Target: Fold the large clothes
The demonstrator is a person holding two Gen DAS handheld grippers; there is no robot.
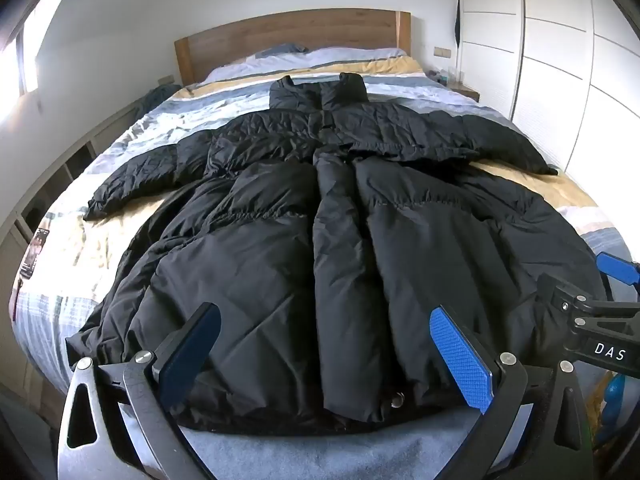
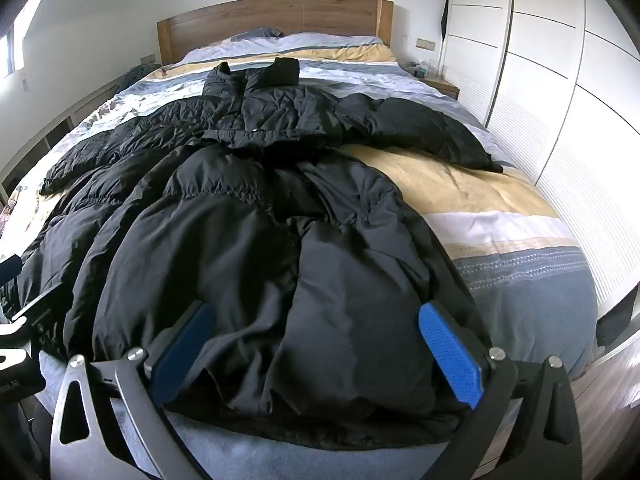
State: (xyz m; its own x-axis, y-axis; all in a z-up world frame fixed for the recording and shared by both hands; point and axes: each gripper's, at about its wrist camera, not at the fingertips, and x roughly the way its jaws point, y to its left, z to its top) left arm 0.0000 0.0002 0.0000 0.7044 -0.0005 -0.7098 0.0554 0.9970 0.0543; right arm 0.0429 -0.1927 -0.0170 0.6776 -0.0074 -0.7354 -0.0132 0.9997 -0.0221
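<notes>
A large black puffer coat (image 1: 320, 216) lies spread flat on the bed, collar toward the headboard, both sleeves stretched out sideways and its hem at the near edge. It also fills the right wrist view (image 2: 256, 232). My left gripper (image 1: 324, 320) is open and empty, hovering above the hem near the coat's middle. My right gripper (image 2: 316, 320) is open and empty above the hem's right part. The right gripper's body shows at the right edge of the left wrist view (image 1: 600, 320).
The bed (image 2: 500, 208) has a striped blue, white and yellow cover and a wooden headboard (image 1: 292, 36). White wardrobe doors (image 2: 560, 92) run along the right side. A nightstand (image 2: 440, 80) stands at the far right. A low shelf (image 1: 52, 184) runs along the left.
</notes>
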